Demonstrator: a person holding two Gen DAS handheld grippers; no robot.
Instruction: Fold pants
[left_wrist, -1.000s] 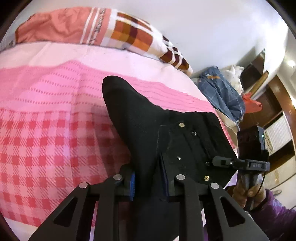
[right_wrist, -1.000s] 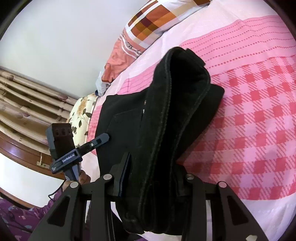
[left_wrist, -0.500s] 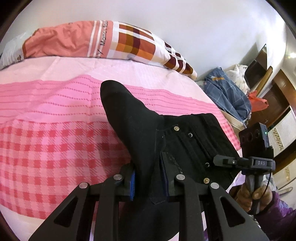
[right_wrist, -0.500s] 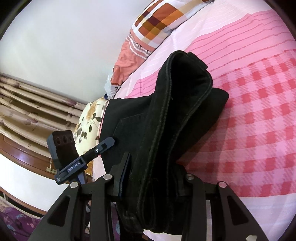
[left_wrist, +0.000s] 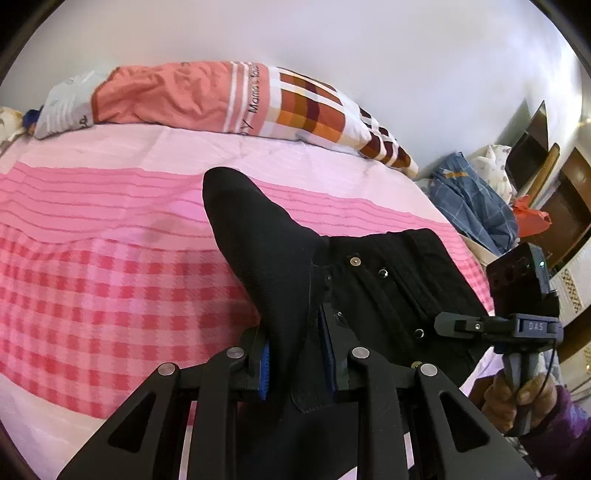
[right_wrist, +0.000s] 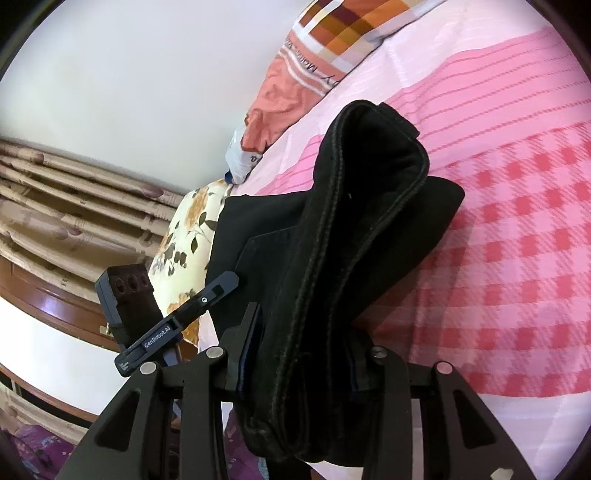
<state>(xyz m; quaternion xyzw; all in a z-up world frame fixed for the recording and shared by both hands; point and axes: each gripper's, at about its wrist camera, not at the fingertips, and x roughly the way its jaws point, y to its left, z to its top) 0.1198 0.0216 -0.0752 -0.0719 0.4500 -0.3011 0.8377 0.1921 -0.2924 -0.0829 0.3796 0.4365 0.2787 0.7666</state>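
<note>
Black pants (left_wrist: 266, 240) lie partly bunched on a pink checked bedspread (left_wrist: 92, 288). My left gripper (left_wrist: 295, 350) is shut on a raised fold of the pants, with the studded waistband part (left_wrist: 388, 280) to its right. My right gripper (right_wrist: 303, 365) is shut on a thick folded bundle of the same pants (right_wrist: 369, 192), lifted off the bed. Each gripper shows in the other's view: the right one in the left wrist view (left_wrist: 517, 325), the left one in the right wrist view (right_wrist: 162, 325).
A salmon and plaid pillow (left_wrist: 221, 96) lies at the bed's head by the white wall. A pile of blue clothes (left_wrist: 469, 199) and wooden furniture stand off the right side. A floral pillow (right_wrist: 184, 236) and curtains (right_wrist: 74, 199) are off the other side.
Both grippers have lifted and tilted up with the pants still held. More wall and pillow show in both views now. The grips have not changed.
</note>
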